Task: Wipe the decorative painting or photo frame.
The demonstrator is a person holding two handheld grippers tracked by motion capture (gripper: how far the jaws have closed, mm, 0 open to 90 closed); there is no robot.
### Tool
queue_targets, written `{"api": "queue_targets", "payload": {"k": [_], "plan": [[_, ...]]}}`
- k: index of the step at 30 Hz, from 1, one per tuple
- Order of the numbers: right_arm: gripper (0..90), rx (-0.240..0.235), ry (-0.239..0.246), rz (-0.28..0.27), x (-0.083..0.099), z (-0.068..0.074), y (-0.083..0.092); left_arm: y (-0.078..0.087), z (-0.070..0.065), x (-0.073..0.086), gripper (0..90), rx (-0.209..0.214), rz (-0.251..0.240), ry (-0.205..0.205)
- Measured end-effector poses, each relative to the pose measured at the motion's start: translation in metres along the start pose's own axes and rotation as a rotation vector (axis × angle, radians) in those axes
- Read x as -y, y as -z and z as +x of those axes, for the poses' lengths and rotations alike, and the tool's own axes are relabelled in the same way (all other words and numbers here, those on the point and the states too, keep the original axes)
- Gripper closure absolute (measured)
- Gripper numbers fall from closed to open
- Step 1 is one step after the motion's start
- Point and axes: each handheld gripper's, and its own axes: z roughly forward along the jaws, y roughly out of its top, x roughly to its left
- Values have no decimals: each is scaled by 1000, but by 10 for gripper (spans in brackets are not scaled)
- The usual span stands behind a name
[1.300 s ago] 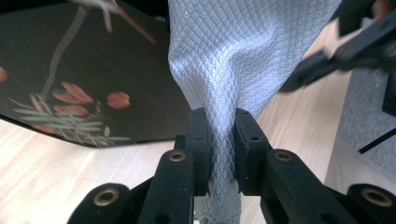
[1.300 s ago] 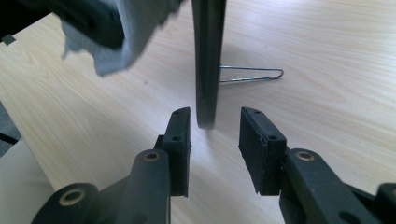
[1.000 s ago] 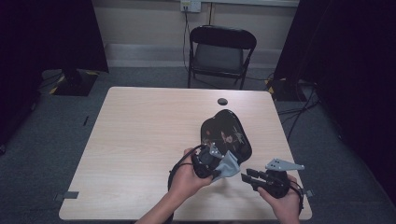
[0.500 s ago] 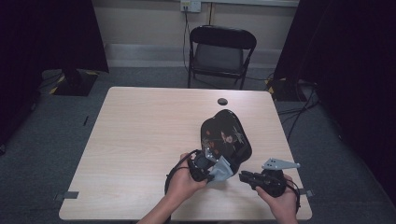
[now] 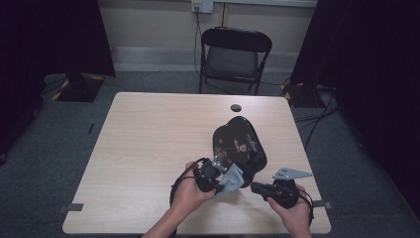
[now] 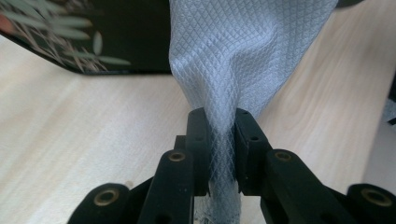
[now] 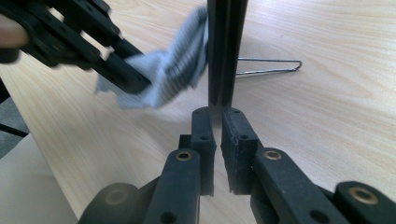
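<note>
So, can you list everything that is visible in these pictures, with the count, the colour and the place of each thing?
Decorated tray: one, glossy black with a leaf pattern, right half of the table, its near edge in the right gripper.
Cloth: one, pale grey, against the tray, pinched by the left gripper.
Wire stand: one, metal, on the table behind the tray.
Table: one, light wood.
Cable hole: one, black, far edge of the table.
Folding chair: one, black, beyond the table.
Left gripper: black, jaws shut on the cloth.
Right gripper: black, jaws just closing onto the tray's edge.
</note>
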Motion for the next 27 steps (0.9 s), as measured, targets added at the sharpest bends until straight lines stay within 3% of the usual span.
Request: {"api": "queue_targets", "payload": {"k": [9, 17, 22, 27], "plan": [[847, -9, 4, 4, -1, 3, -5, 37, -13, -29, 784, 3, -97, -46], [814, -13, 8, 14, -1, 6, -9, 70, -32, -62, 783, -2, -176, -117], [801, 9, 4, 13, -1, 4, -7, 67, -41, -72, 783, 5, -174, -136], [803, 15, -1, 8, 0, 2, -4, 52, -40, -67, 783, 21, -142, -130]]}}
